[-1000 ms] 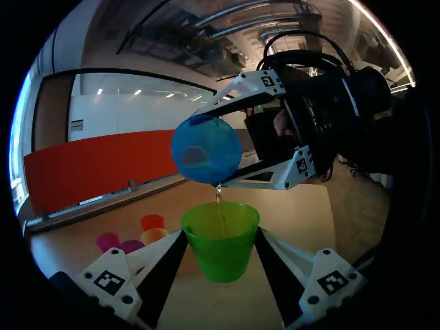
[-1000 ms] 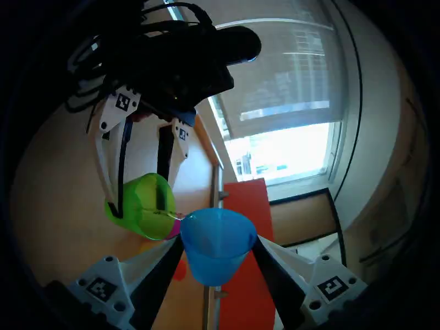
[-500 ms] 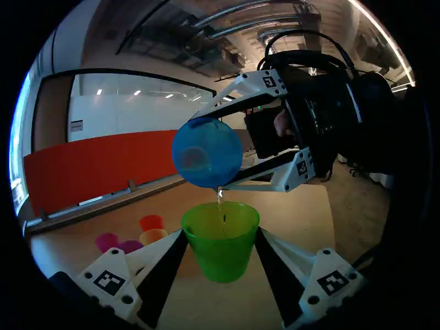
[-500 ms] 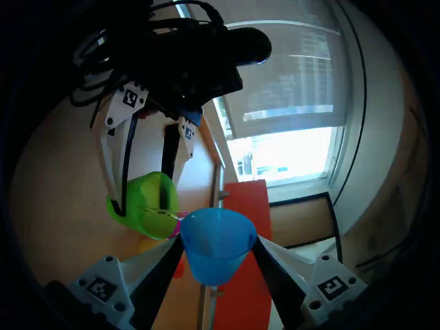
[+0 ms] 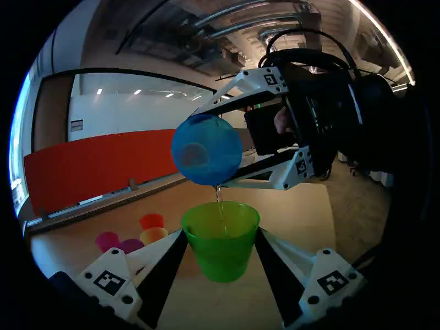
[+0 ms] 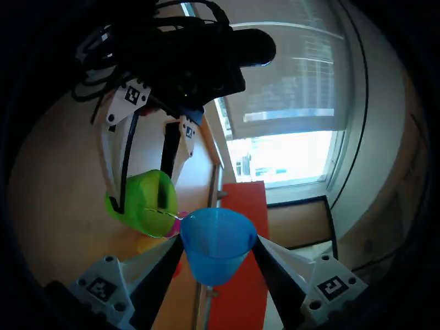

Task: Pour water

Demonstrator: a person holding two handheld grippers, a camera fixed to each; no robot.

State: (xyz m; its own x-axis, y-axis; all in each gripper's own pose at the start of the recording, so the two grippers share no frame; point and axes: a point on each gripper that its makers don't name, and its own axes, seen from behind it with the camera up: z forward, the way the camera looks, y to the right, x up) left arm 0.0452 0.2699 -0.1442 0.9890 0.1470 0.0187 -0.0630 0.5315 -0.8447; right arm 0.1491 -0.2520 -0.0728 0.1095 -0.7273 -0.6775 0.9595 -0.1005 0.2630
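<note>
A green cup (image 5: 221,240) stands upright between the fingers of my left gripper (image 5: 221,250), which is shut on it. Above it a blue cup (image 5: 206,148) is tipped over, held by my right gripper (image 5: 217,144), and a thin stream of water (image 5: 220,204) falls from its rim into the green cup. In the right gripper view the blue cup (image 6: 216,245) sits between my right gripper's (image 6: 216,254) fingers, and the green cup (image 6: 142,202) is held by the left gripper (image 6: 142,195) just to its left.
Small pink, orange and red cups (image 5: 132,235) stand on the wooden table (image 5: 286,214) at the left. An orange wall panel (image 5: 93,162) runs behind. A bright window (image 6: 286,154) shows in the right gripper view. A hand (image 5: 281,122) holds the right gripper.
The blue cup keeps its tilt with slight wobble. The water stream continues into the green cup. Both grippers stay almost in place.
</note>
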